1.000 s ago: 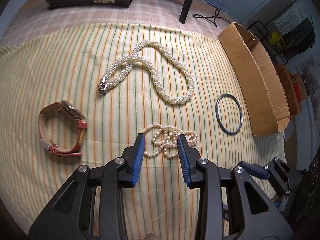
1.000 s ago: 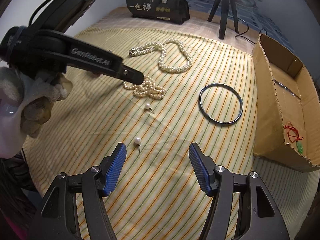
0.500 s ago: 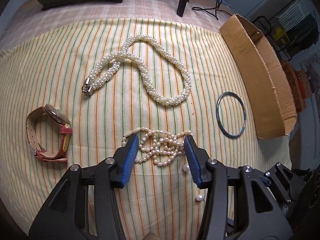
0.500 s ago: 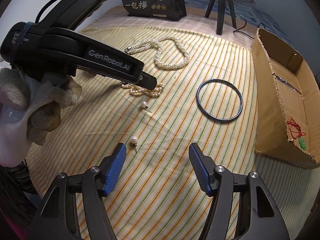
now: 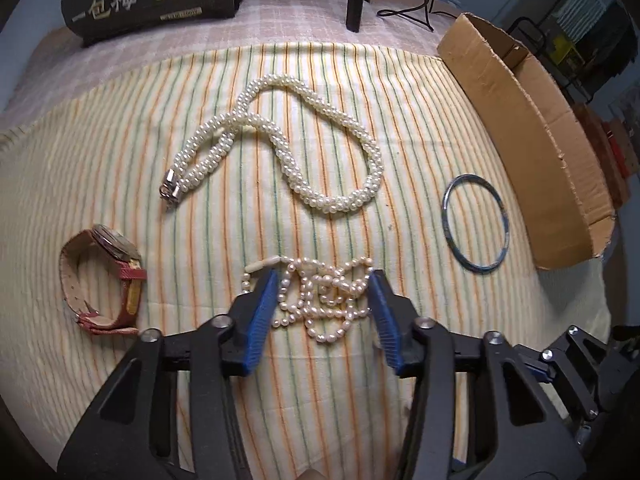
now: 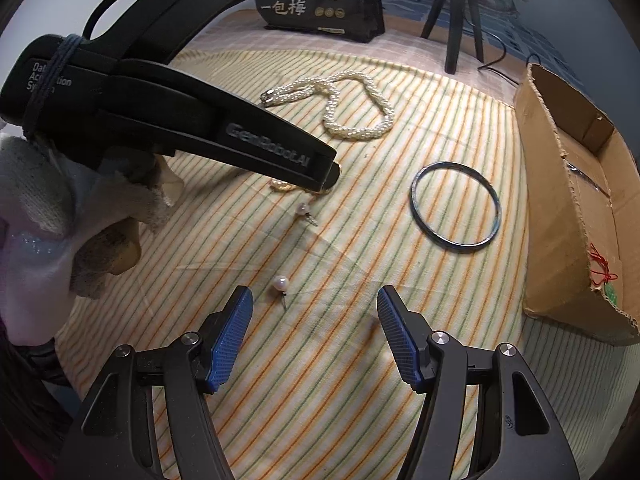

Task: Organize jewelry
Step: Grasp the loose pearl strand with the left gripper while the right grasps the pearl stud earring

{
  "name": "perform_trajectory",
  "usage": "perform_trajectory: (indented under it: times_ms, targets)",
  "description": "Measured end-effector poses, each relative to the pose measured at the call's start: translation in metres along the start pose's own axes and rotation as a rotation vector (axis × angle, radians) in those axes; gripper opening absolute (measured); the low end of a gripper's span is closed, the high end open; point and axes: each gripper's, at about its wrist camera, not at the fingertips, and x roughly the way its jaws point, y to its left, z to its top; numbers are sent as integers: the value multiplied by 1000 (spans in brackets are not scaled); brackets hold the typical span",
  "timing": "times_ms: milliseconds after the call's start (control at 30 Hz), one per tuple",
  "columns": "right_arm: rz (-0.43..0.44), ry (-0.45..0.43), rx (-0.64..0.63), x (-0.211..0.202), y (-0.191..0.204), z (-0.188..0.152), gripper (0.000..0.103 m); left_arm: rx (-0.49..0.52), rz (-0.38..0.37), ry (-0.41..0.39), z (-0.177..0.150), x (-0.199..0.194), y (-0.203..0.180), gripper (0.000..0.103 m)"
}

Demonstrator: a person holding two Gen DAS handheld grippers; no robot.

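Two blue pads of the left gripper (image 5: 322,300) straddle a heaped pearl strand (image 5: 320,296) on the striped cloth (image 5: 100,184), jaws closing, no firm pinch visible; twisted pearl necklace (image 5: 288,164) beyond, watch (image 5: 108,280) left, bangle (image 5: 476,227) beside the cardboard box (image 5: 536,152). Right view: right gripper (image 6: 314,336) gapes empty, pearl stud (image 6: 281,284) just ahead; second stud (image 6: 305,211) near the left gripper.

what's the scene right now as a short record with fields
surface: striped cloth
left gripper: fingers closing around small pearl strand
right gripper: open, nothing held
loose items: thick pearl necklace, dark bangle, red-strap watch, two pearl earrings
cardboard box: red cord with green pendant inside
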Motion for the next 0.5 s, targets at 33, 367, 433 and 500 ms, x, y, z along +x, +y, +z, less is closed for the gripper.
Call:
perform_trajectory:
  times_ms: [33, 367, 433, 500]
  targets:
    - [-1, 1, -8, 1, 3, 0, 64, 7, 12, -9, 0, 0, 1, 34]
    - [-23, 28, -64, 18, 14, 6, 40, -45, -32, -20, 1, -1, 22, 7]
    - [-29, 31, -68, 19, 13, 7, 29, -52, -39, -21, 1, -2, 22, 6]
    - [-26, 29, -65, 20, 11, 9, 10, -66, -48, -23, 2, -4, 24, 6]
